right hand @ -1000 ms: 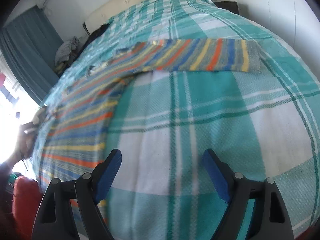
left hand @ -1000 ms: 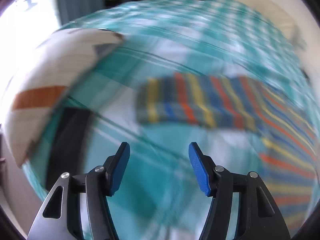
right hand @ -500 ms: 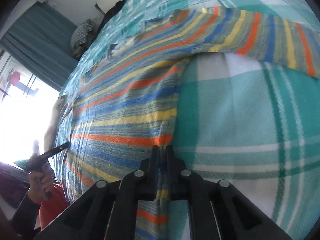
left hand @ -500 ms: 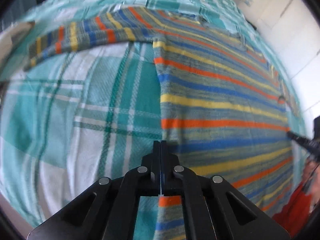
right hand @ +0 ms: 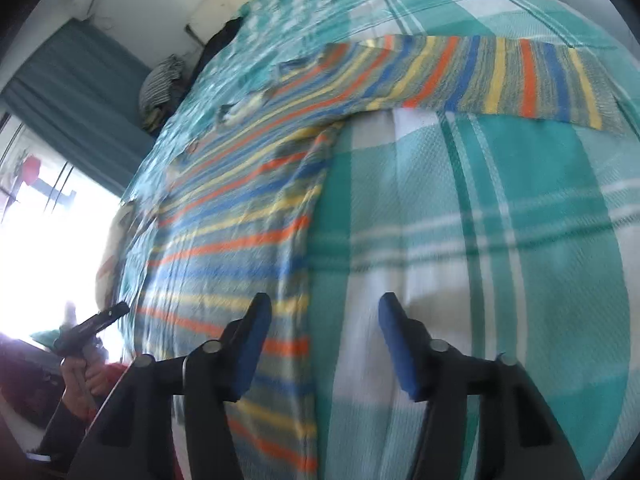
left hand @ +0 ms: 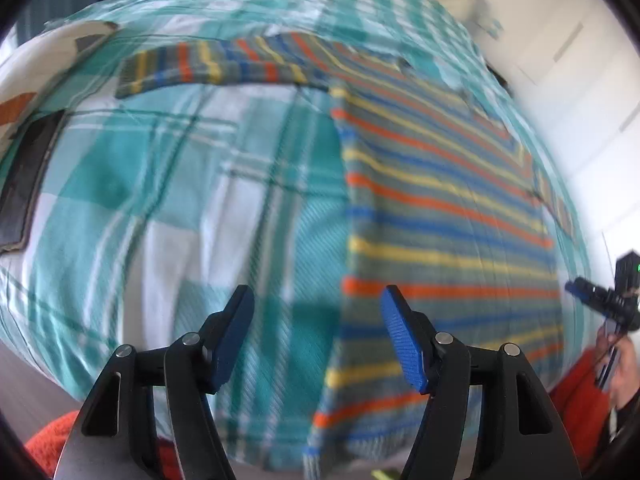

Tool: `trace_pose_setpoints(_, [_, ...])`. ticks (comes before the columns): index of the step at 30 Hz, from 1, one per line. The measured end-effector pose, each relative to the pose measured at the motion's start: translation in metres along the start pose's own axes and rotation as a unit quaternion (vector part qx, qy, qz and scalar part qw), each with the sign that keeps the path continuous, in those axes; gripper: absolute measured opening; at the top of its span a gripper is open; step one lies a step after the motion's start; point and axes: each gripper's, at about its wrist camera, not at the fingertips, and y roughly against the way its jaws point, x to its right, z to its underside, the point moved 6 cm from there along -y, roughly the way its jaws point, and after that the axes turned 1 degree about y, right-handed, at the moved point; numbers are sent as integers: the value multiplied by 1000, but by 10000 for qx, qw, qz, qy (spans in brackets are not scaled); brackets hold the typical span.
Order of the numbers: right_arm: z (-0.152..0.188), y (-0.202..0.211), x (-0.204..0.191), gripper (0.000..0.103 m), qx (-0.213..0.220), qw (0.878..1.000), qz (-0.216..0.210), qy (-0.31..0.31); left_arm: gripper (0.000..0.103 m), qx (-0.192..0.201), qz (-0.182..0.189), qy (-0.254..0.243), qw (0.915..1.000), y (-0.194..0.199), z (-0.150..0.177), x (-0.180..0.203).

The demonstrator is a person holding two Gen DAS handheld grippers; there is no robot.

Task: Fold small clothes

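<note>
A striped sweater (left hand: 440, 216) in grey, blue, orange and yellow lies flat on a teal plaid bedspread (left hand: 168, 200), both sleeves spread out. My left gripper (left hand: 318, 332) is open and empty above the sweater's lower left hem edge. My right gripper (right hand: 320, 340) is open and empty above the sweater's (right hand: 240, 232) lower right hem edge. One sleeve (left hand: 212, 64) stretches left in the left wrist view, the other sleeve (right hand: 500, 76) stretches right in the right wrist view. Each view shows the other gripper at the far side: the right gripper (left hand: 600, 304), the left gripper (right hand: 92, 328).
A white pillow with an orange stripe (left hand: 32, 76) lies at the bed's left. Teal curtains (right hand: 80, 92) and a bright window (right hand: 36, 240) are at the left. A pile of clothes (right hand: 160, 88) sits at the head of the bed (right hand: 520, 240). A white wall (left hand: 560, 40) is on the right.
Half a second ago both grippers were shut at the sweater's hem corners. Now both are open and drawn back a little from the hem.
</note>
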Motion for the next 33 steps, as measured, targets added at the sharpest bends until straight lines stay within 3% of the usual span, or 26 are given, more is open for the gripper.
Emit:
trace_pose_setpoints(1, [9, 0, -5, 57, -139, 9998, -119, 43, 67, -172, 3, -168, 9997, -5, 10, 8])
trace_pose_setpoints(3, [26, -6, -9, 57, -423, 9987, -266, 62, 49, -472, -258, -568, 9969, -17, 26, 19])
trace_pose_setpoints(4, [39, -13, -11, 56, -643, 9974, -285, 131, 12, -569, -490, -814, 9938, -22, 34, 23])
trace_pose_setpoints(5, [48, -16, -12, 39, -735, 9967, -219, 271, 4, -660, -596, -1009, 9909, -25, 39, 27])
trace_pose_setpoints(6, [53, -17, -13, 4, -759, 9961, -29, 439, 4, -620, -667, -1069, 9901, -21, 40, 29])
trace_pose_setpoints(8, [61, -12, -8, 3, -882, 9954, 162, 333, 3, -618, -730, -1035, 9900, -13, 40, 27])
trace_pose_setpoints(12, [69, 0, -3, 3, -786, 9957, 391, 299, 5, -690, -894, -927, 9893, -18, 45, 19])
trace_pose_setpoints(14, [67, -10, -8, 4, -763, 9951, 455, 435, 13, -651, -1091, -1037, 9865, -19, 40, 27])
trace_pose_setpoints(15, [63, -13, -11, 13, -722, 9955, 445, 428, 15, -594, -1159, -1025, 9862, -13, 39, 29])
trace_pose_setpoints(16, [60, -10, -14, 19, -693, 9961, 417, 344, 23, -517, -1202, -984, 9865, -5, 38, 31])
trace_pose_setpoints(17, [60, -3, -15, 34, -647, 9962, 473, 354, 39, -356, -1253, -956, 9869, 8, 38, 32])
trace_pose_setpoints(18, [60, 7, -20, 42, -551, 9951, 633, 523, 46, -195, -1273, -965, 9870, 18, 37, 34])
trace_pose_setpoints(19, [61, 17, -30, 42, -453, 9926, 773, 817, 57, 9, -1277, -999, 9868, 30, 36, 38])
trace_pose_setpoints(20, [65, 22, -39, 42, -447, 9899, 822, 1069, 62, 180, -1225, -1035, 9869, 37, 35, 46])
trace_pose_setpoints(23, [72, 20, -78, 42, -572, 9821, 584, 1699, 66, 340, -701, -1267, 9889, 36, 31, 86])
trace_pose_setpoints(25, [78, 4, -105, 42, -711, 9753, 312, 2070, 66, 262, -550, -1643, 9845, 18, 37, 118])
trace_pose_setpoints(28, [97, -33, -118, 41, -1101, 9593, 443, 2561, 65, -322, -928, -2309, 9680, -19, 70, 129])
trace_pose_setpoints(29, [105, -46, -108, 37, -1378, 9522, 729, 2627, 64, -643, -1248, -2424, 9600, -34, 79, 124])
trace_pose_setpoints(30, [112, -51, -95, 33, -1571, 9474, 1001, 2604, 65, -690, -1420, -2461, 9563, -38, 87, 115])
trace_pose_setpoints(33, [113, -30, -72, 32, -1487, 9627, 936, 2059, 66, -591, -1356, -2138, 9656, -14, 87, 102])
